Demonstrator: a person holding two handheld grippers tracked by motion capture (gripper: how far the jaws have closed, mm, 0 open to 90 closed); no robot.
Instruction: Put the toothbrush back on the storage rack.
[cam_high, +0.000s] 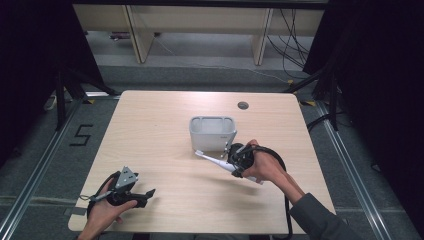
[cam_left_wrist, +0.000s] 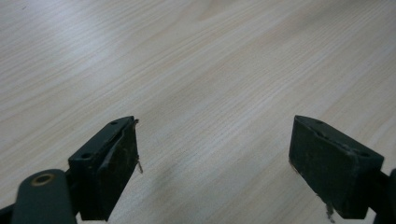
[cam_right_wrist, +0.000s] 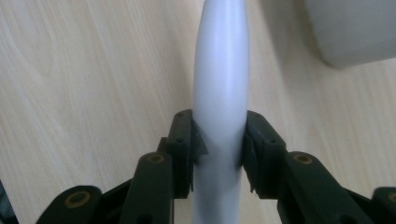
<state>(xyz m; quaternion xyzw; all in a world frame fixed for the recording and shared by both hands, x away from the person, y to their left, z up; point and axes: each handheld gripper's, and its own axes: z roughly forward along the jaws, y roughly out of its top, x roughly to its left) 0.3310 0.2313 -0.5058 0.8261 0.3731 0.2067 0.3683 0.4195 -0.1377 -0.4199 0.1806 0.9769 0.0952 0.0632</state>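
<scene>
The right gripper (cam_high: 234, 161) is clamping a white electric toothbrush (cam_high: 212, 160) around the thick part of its handle, both black jaws pressing flat against its sides in the right gripper view, where the toothbrush (cam_right_wrist: 219, 84) is running straight up the middle of the picture between them. In the high view the toothbrush is lying on a slant: its long axis is running from the person's right hand (cam_high: 265, 167) up and to the left, with the thin brush end pointing towards the left front corner of the grey holder (cam_high: 212, 131) and the butt end sticking out below the hand towards the near right. The brush tip is sitting just beside the holder's front wall; whether it is touching I cannot tell. The holder is standing upright near the middle of the wooden table (cam_high: 160, 125), its open top facing up.

The left gripper (cam_high: 145, 194) is resting low at the near left corner of the table, held in the left hand (cam_high: 107, 207), well apart from the toothbrush. Its jaws are standing wide apart over bare wood in the left gripper view, with nothing between them
</scene>
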